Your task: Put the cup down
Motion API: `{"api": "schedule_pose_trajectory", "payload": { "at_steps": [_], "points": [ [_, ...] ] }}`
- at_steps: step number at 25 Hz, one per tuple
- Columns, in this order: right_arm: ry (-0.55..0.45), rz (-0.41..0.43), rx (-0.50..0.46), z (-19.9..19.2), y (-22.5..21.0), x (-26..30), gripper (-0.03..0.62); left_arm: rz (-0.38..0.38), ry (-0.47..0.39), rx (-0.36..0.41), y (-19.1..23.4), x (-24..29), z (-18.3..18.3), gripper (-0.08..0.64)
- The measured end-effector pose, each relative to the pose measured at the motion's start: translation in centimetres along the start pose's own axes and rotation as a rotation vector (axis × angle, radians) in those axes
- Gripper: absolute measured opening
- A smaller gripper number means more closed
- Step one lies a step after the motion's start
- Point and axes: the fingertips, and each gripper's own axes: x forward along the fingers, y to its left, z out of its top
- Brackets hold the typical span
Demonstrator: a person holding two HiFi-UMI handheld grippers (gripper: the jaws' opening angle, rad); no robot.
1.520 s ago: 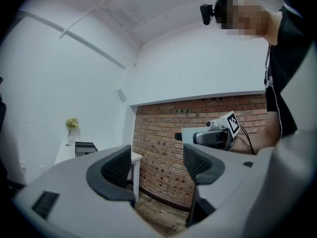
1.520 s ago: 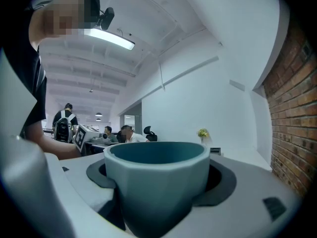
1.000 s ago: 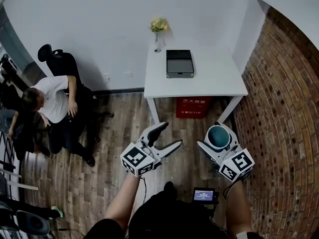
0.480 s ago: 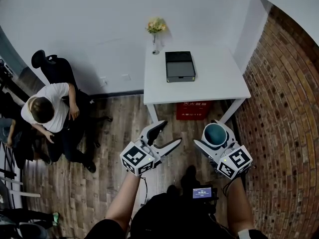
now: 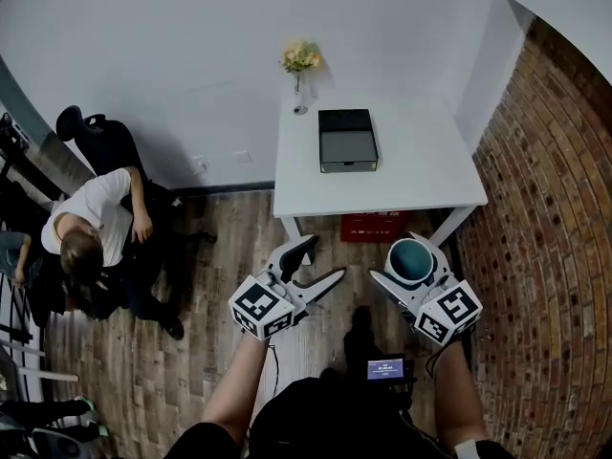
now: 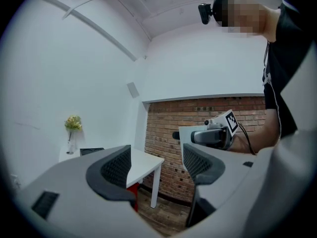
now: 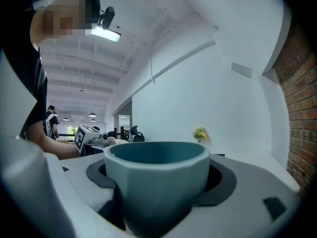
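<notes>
A teal cup (image 5: 413, 262) sits upright between the jaws of my right gripper (image 5: 412, 253), which is shut on it and held level over the wooden floor, short of the white table (image 5: 421, 175). In the right gripper view the cup (image 7: 158, 182) fills the space between the two pads. My left gripper (image 5: 325, 258) hangs beside it to the left, open and empty. In the left gripper view its grey pads (image 6: 116, 170) stand apart with only the table (image 6: 143, 162) and the brick wall behind them.
On the table lie a black tray (image 5: 347, 140) and a small vase of yellow flowers (image 5: 299, 65). A red box (image 5: 373, 226) stands under the table. A brick wall (image 5: 550, 218) runs along the right. A person (image 5: 91, 232) sits at the left by a chair.
Both grippers have moved forward together towards the table, the cup still held in the right one. The seated person at the left has bent forward.
</notes>
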Motion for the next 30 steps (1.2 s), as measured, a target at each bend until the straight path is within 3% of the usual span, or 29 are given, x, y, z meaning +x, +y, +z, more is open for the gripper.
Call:
{"api": "schedule_pose_trajectory", "payload": {
  "at_steps": [22,30],
  "points": [
    [-0.04,0.094,0.047,2.7,-20.1,9.3,0.422,0.084,0.015,0.005,12.6,16.8,3.8,0.328],
    [-0.026,0.132,0.069,2.3,-24.2,12.1,0.422,0.113,0.045,-0.011,15.7,19.9,3.6,0.329]
  ]
}}
